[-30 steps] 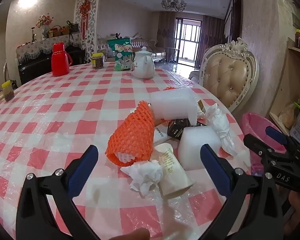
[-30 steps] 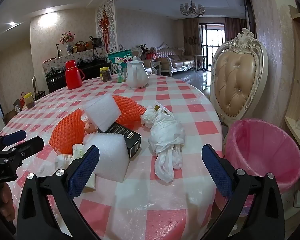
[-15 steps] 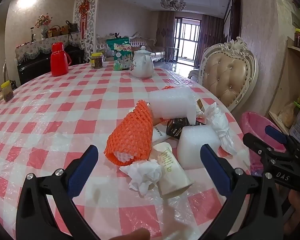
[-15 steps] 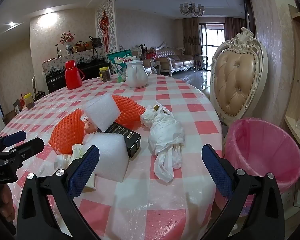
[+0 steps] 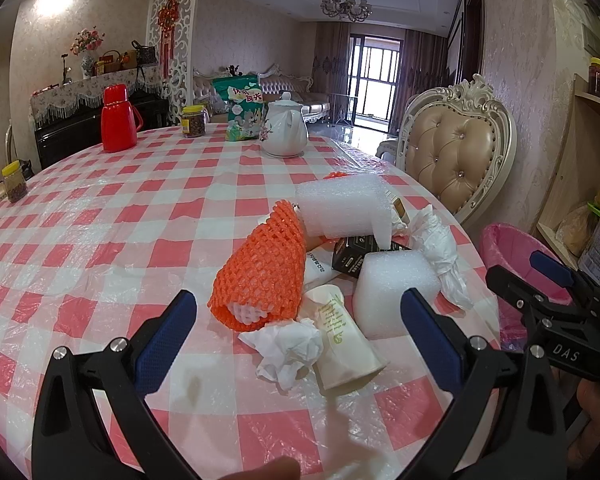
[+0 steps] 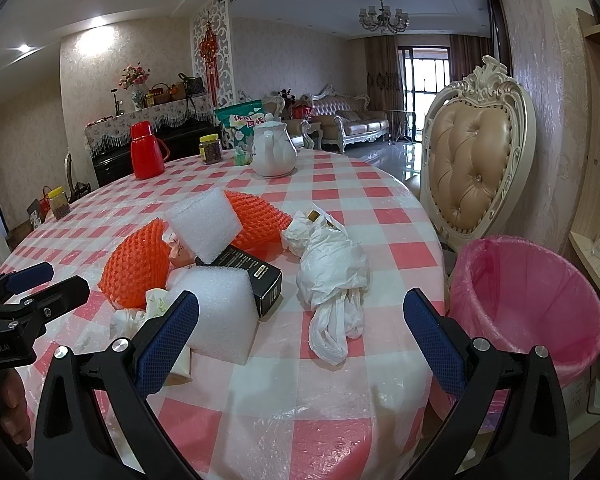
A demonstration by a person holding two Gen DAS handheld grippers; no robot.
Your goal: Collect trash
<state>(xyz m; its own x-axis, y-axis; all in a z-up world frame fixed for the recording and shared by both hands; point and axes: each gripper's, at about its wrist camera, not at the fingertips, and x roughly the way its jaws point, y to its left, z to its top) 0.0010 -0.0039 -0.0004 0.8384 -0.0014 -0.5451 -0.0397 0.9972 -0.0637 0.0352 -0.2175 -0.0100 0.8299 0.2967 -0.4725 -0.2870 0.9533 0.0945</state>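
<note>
A trash pile lies on the checked table: an orange foam net, two white foam blocks, a black box, a crumpled tissue, a paper cup and a white plastic bag. My left gripper is open and empty, just short of the tissue and cup. My right gripper is open and empty, near the foam block and the bag. A bin with a pink liner stands beside the table at the right.
A white teapot, a red flask, a green snack bag and two jars stand on the far side of the table. A padded chair is behind the bin. Shelves run along the right wall.
The left gripper has shifted very slightly, so the pile sits a touch lower left in its view. The right gripper has barely moved. Both stay open.
</note>
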